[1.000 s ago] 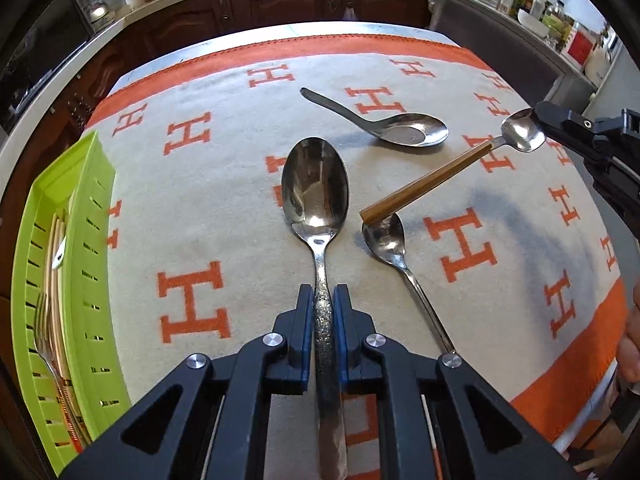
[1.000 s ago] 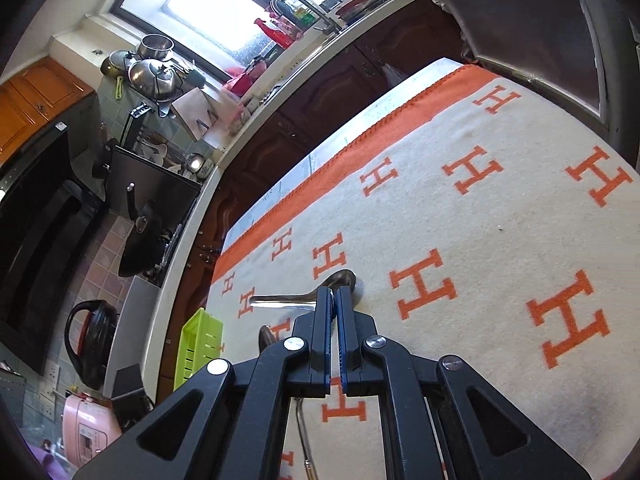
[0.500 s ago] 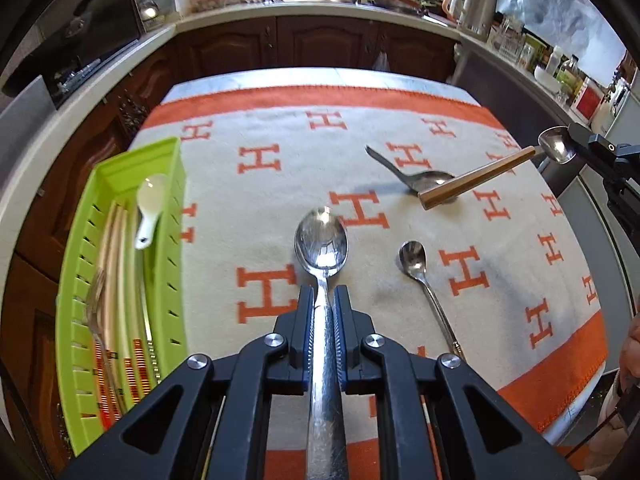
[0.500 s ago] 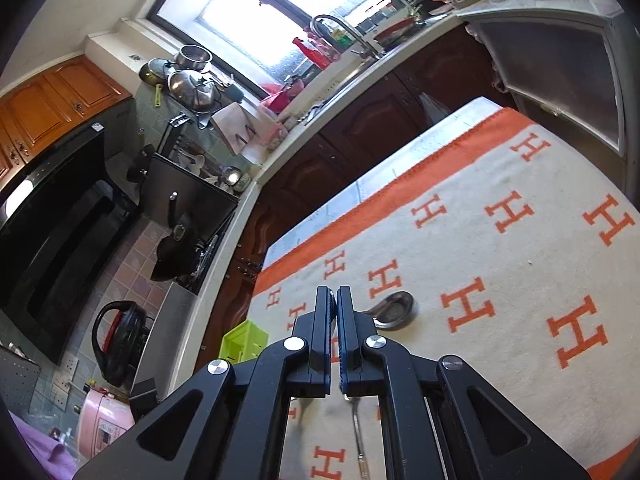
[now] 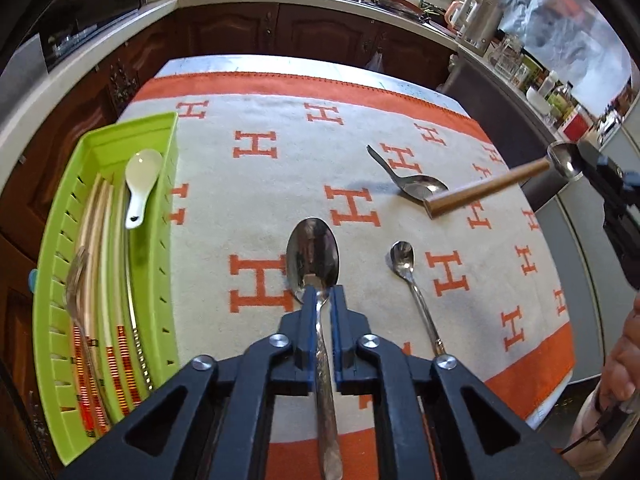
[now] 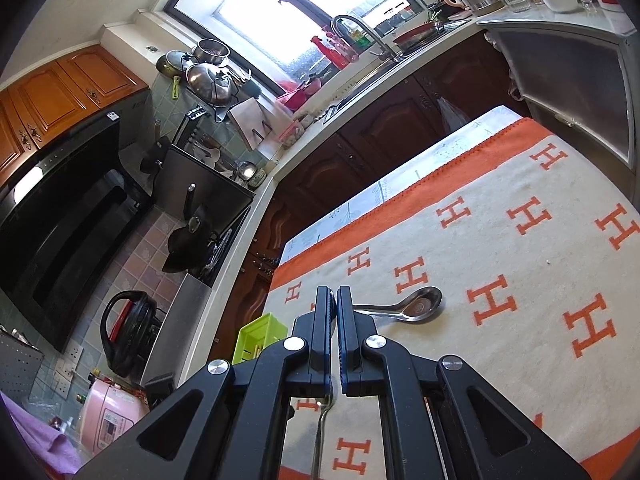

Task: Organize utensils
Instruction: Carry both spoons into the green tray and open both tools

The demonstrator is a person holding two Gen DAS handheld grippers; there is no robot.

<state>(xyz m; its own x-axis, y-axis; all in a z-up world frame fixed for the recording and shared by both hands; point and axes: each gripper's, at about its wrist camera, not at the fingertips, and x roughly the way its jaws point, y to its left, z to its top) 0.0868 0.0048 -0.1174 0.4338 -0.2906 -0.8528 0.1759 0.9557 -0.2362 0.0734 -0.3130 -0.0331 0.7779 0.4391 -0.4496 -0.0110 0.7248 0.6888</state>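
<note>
A large steel spoon (image 5: 313, 256) is pinched by its neck in the left claw (image 5: 320, 312), lifted above the bench cloth (image 5: 280, 184). A wooden-handled spoon (image 5: 486, 190) is held by its bowl in the right claw (image 5: 596, 168). The carry step is judged to be in hand; next, both spoons need to be swung over and lowered lengthwise into the green tray (image 5: 170, 144), beside the white spoon (image 5: 138, 182). Only the left view shows what the right claw grips; from the right view its narrow jaws hide the catch. A small teaspoon (image 5: 402, 260) and a curved spoon (image 6: 416, 305) are left lying on the cloth.
</note>
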